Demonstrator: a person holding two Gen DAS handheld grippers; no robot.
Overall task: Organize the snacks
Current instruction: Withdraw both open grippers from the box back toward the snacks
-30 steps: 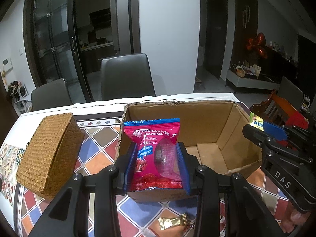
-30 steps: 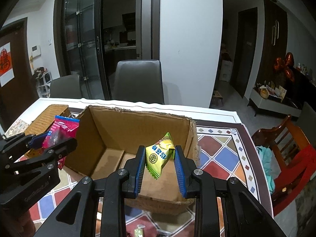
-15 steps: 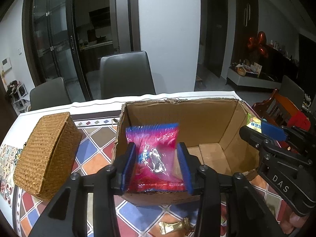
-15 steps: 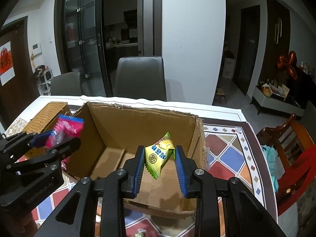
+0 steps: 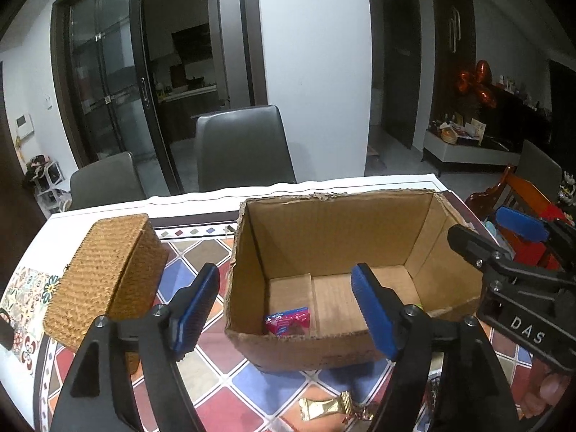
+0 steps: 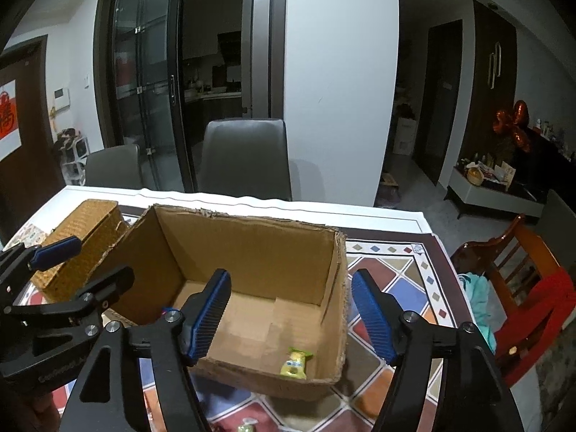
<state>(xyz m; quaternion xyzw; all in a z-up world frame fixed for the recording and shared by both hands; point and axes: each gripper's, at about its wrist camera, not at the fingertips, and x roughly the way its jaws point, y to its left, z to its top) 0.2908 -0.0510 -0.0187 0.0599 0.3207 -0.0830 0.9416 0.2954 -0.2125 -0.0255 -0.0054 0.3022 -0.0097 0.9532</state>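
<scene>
Both tools are released and hold nothing. The left tool (image 5: 286, 306) hangs with its blue-padded fingers spread wide over the near left part of the cardboard box (image 5: 334, 237); the right tool (image 6: 291, 315) is spread the same way over the box's near right part.

The box stands open-topped on the patterned cloth of the surface (image 5: 216, 352), closer to the far edge than to the near one. Inside it, the pink snack packet (image 5: 288, 320) lies on the box floor against the near wall, toward the box's left corner. The yellow-green snack packet (image 6: 296, 363) lies on the box floor too, against the near wall toward the right corner. The two packets are well apart from each other.

Left of the box, near the left edge of the surface, sits a woven basket (image 5: 104, 280) with its lid on, close to the box but not touching it. On the cloth in front of the box, toward the near edge, lies a gold-wrapped candy (image 5: 325, 407), and the right wrist view shows a small green-wrapped sweet (image 6: 246, 425) there as well.

Two grey chairs (image 5: 244, 147) stand behind the far edge.
</scene>
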